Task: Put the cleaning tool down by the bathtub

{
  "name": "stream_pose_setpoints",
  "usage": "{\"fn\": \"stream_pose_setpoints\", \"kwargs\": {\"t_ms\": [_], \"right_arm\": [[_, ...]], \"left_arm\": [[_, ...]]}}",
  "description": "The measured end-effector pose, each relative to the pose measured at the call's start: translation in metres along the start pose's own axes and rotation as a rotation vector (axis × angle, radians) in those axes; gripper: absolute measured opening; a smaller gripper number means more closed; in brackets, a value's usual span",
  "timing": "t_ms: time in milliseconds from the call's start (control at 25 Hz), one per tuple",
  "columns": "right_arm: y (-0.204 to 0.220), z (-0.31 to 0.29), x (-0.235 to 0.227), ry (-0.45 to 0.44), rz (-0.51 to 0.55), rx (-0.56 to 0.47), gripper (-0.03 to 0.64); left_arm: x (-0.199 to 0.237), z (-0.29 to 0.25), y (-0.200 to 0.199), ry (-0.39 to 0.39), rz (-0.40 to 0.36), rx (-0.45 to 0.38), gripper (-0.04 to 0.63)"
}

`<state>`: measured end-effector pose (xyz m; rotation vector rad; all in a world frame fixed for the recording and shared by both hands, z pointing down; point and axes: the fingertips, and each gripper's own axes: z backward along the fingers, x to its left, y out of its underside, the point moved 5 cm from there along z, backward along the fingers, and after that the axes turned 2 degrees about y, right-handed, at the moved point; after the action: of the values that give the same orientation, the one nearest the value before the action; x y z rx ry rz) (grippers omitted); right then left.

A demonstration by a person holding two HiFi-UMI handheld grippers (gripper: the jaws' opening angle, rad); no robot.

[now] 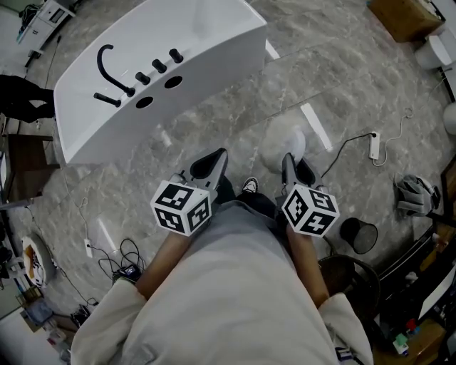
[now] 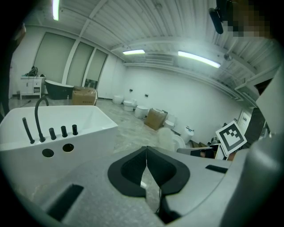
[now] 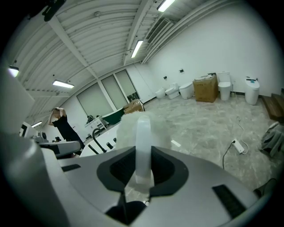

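Note:
A white bathtub (image 1: 142, 68) with a black tap (image 1: 110, 71) stands at the upper left of the head view and at the left of the left gripper view as bathtub (image 2: 53, 128). My right gripper (image 1: 293, 165) is shut on the clear handle of a fluffy white cleaning tool (image 1: 283, 142), held above the marble floor to the right of the tub. In the right gripper view the handle (image 3: 143, 146) stands between the jaws with the fluffy head (image 3: 133, 126) beyond. My left gripper (image 1: 216, 162) is shut and holds nothing; its jaws (image 2: 146, 170) meet.
A power strip (image 1: 375, 145) with its cable lies on the floor at right. A black bin (image 1: 358, 235) and a grey bundle (image 1: 417, 194) are at lower right. A cardboard box (image 1: 406, 16) sits top right. Cables (image 1: 117, 260) lie lower left. A person (image 3: 64, 126) stands far off.

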<state>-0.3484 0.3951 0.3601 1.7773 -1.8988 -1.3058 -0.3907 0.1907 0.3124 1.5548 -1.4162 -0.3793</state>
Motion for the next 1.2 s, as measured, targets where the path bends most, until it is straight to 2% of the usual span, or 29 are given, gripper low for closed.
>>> {"fn": "stream_pose_setpoints", "kwargs": {"t_ms": [280,560,840,1040,1200], "right_arm": [[-0.008,-0.006,-0.005,-0.005,-0.034,-0.009,0.075],[-0.032,-0.021,-0.013,0.027,-0.010,-0.035,0.075],[-0.058,-0.055,-0.010,0.050,-0.008,-0.032,0.075],[-0.080,-0.086,-0.002,0.034,-0.005,-0.036,0.075],[-0.096,-0.113,0.007,0.041,0.019,-0.009,0.075]], "left_arm": [[0.003,-0.009,-0.005,0.017,0.025,0.002,0.005],[0.014,-0.039,-0.027,0.033,0.011,-0.010,0.005],[0.044,-0.066,-0.060,0.046,0.015,-0.019,0.005],[0.069,-0.085,-0.084,0.043,0.030,-0.030,0.005],[0.091,-0.098,-0.102,0.044,0.049,-0.034,0.005]]}}
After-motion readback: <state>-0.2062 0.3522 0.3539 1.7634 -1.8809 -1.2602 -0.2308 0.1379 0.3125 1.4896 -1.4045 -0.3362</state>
